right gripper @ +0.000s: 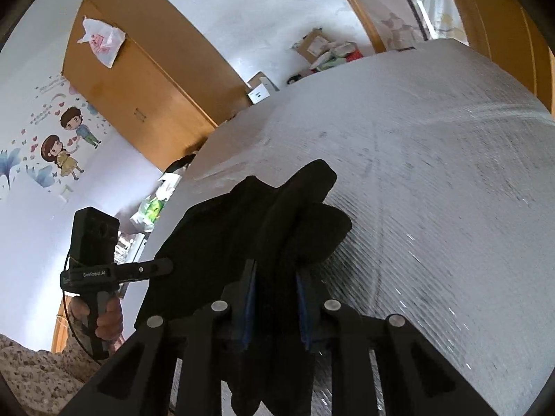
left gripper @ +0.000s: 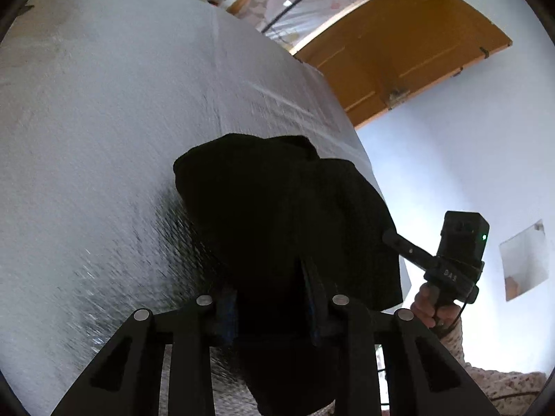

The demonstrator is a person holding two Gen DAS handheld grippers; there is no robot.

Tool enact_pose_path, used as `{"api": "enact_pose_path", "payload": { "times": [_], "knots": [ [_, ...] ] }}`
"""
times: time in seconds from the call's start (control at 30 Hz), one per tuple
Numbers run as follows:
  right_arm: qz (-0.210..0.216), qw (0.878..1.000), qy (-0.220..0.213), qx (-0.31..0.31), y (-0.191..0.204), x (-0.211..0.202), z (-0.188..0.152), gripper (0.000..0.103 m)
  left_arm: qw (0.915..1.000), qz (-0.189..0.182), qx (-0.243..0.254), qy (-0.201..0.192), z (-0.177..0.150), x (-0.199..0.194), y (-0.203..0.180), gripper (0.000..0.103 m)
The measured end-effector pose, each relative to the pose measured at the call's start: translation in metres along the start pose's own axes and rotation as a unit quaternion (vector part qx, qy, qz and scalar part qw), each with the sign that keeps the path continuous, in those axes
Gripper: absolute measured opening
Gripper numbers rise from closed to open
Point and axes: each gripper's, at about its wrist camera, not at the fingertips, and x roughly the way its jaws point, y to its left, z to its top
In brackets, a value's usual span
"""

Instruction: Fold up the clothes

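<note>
Gripping one edge of the black knitted garment (left gripper: 277, 208) each, the left gripper (left gripper: 270, 298) and right gripper (right gripper: 275, 298) hold it over the silvery padded bench (left gripper: 104, 121), apparently spreading it for folding.

A home bedroom. A wooden wardrobe (right gripper: 145, 79) stands by a wall with cartoon stickers (right gripper: 59, 145). Boxes (right gripper: 319, 48) are piled beyond the padded surface (right gripper: 433, 159).

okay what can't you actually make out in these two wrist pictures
- Left wrist view: the black garment covers the left hand-held gripper fingertips; garment type unreadable, too dark.
- Right wrist view: garment's lower end cut off by the bottom edge.
- Both views: the silver surface is motion-blurred; its texture is unclear.
</note>
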Motion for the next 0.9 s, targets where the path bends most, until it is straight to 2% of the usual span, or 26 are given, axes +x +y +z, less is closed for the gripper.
{"api": "enact_pose_path", "payload": {
  "times": [0.27,0.47,0.9],
  "knots": [
    [0.012,1.000,0.016,-0.014,0.023,0.050,0.035,0.021,0.9991,0.025,-0.005,-0.034,0.047,-0.025,0.024,0.030],
    [0.023,0.999,0.017,-0.021,0.043,0.088,0.057,0.020,0.9977,0.049,0.001,-0.047,0.070,-0.037,0.036,0.030],
    [0.036,0.999,0.003,-0.023,0.066,0.145,0.096,0.020,0.9942,0.069,-0.014,-0.082,0.112,-0.045,0.076,0.030]
  ]
}}
